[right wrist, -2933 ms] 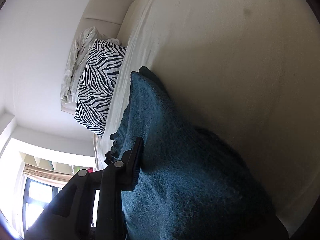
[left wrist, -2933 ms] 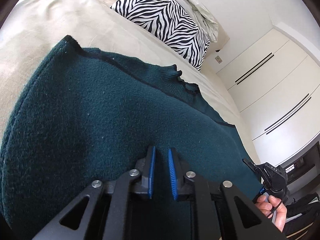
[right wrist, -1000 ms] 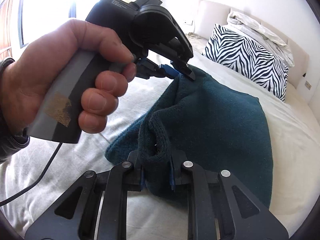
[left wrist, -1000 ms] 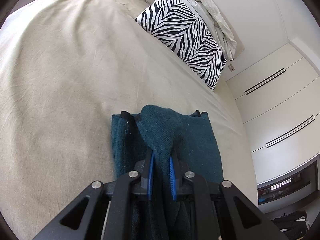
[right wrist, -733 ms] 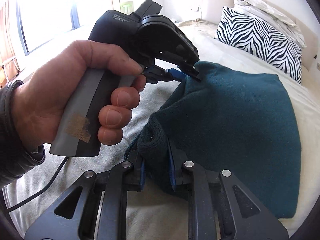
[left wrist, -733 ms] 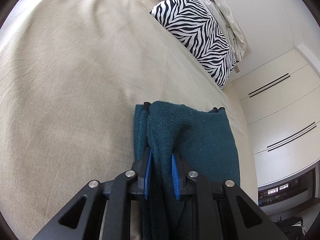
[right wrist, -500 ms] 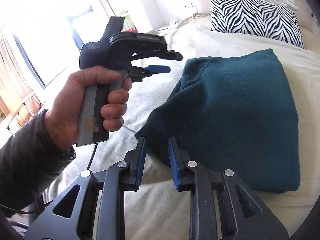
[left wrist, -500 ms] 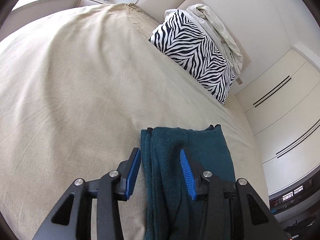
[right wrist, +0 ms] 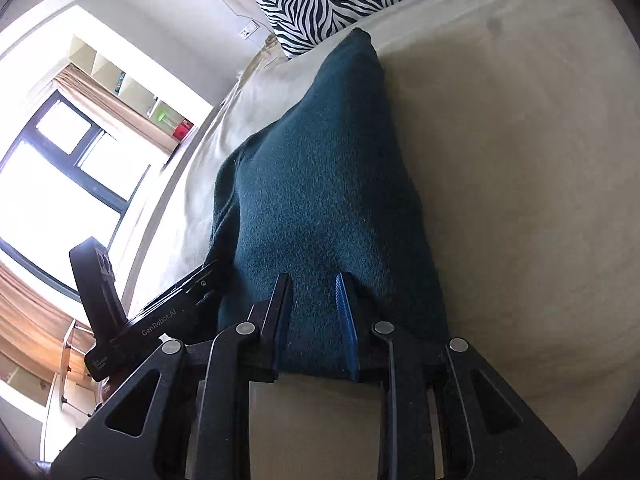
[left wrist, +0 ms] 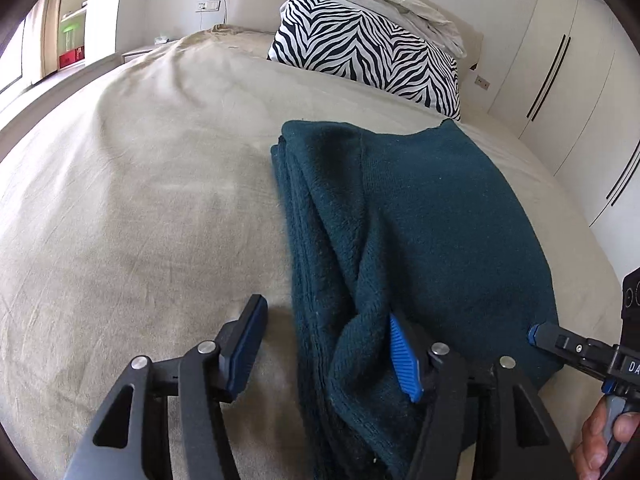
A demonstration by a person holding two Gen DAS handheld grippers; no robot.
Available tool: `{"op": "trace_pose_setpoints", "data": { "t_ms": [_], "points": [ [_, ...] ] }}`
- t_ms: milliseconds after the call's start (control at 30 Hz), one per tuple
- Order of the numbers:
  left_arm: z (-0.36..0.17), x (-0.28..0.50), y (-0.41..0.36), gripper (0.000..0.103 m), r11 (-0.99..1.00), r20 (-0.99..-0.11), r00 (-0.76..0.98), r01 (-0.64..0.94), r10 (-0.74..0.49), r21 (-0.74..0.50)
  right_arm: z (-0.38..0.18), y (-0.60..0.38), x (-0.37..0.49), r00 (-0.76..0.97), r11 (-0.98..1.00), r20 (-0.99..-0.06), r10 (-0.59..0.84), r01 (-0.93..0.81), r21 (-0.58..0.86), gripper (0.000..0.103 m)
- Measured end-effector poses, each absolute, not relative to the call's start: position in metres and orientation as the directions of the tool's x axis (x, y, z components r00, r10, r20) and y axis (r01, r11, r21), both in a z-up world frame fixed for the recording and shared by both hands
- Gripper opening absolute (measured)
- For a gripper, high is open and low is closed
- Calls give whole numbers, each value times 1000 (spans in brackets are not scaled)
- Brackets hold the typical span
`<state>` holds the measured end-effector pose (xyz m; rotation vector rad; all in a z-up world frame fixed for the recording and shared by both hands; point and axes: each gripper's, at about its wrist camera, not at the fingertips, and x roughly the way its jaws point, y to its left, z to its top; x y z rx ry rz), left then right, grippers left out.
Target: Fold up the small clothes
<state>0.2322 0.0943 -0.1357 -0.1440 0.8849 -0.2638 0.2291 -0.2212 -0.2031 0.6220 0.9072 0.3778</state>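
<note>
Folded dark green sweater [left wrist: 440, 216] lying on the beige bed [left wrist: 140, 200], both claws released.
Left claw [left wrist: 326, 344] spread wide, straddling the stacked near-left edge of the sweater, gripping nothing. Right claw [right wrist: 314, 320] partly open over the near end of the sweater, fingers apart, holding nothing. A zebra-striped pillow [left wrist: 368, 52] rests at the headboard beyond.

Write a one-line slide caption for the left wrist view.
Open left claw straddles the near edge of a folded teal garment on a beige bed, zebra pillow behind.
</note>
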Motion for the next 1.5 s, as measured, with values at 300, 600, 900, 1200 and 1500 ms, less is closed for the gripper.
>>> {"op": "trace_pose_setpoints", "data": {
  "t_ms": [300,600,900,1200,1500],
  "points": [
    [-97,203,103,61,957,-684,671,164,-286,-239,-166,-224,200,579,769,-580,573,-137,624,22],
    [-111,245,106,42,847,-694,504,172,-514,-503,-180,-230,190,548,727,-570,612,-107,678,22],
    [-122,260,95,20,846,-724,453,158,-520,-508,-186,-231,191,549,728,-575,607,-92,680,22],
    [-113,247,119,11,804,-667,495,120,-557,-583,-184,-232,185,552,731,-578,601,-88,677,22],
    [-141,250,141,11,807,-672,512,74,-535,-586,-187,-221,189,531,748,-600,598,-101,656,22]
  ]
}}
